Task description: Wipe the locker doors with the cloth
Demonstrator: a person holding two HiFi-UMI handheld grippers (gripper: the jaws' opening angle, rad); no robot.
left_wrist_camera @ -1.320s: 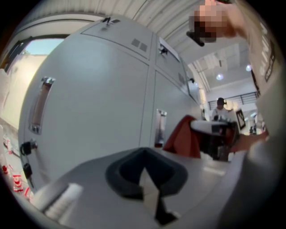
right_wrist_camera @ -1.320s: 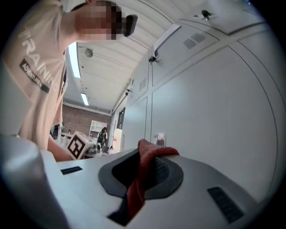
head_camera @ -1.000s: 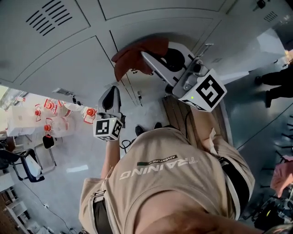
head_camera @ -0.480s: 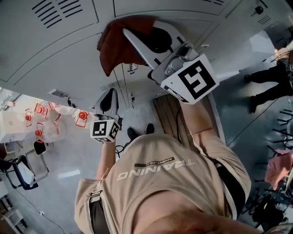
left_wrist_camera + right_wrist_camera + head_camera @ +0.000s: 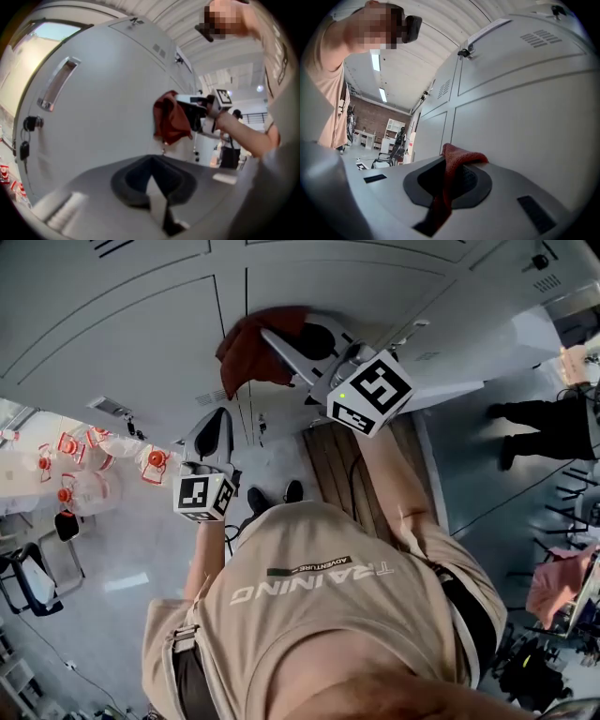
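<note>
A dark red cloth (image 5: 253, 348) is pressed flat against a grey locker door (image 5: 141, 343), over the seam between two doors. My right gripper (image 5: 274, 337) is shut on the cloth, its marker cube toward the person's raised arm. In the right gripper view the cloth (image 5: 451, 171) is pinched between the jaws of the right gripper (image 5: 451, 161) and bulges over their tip, close to the door (image 5: 525, 108). My left gripper (image 5: 216, 420) hangs lower, shut and empty, away from the cloth. The left gripper view shows the left gripper (image 5: 152, 174), the cloth (image 5: 171, 117) and the door (image 5: 93, 108).
A recessed handle (image 5: 56, 84) and a lock with hanging keys (image 5: 24, 136) sit on the nearer door. Water bottles with red caps (image 5: 89, 474) and a chair (image 5: 28, 577) stand on the floor at left. Another person (image 5: 534, 423) stands at right.
My right gripper slid the cloth up and left across the door, then back down and right a little. The left gripper stayed low and shut.
</note>
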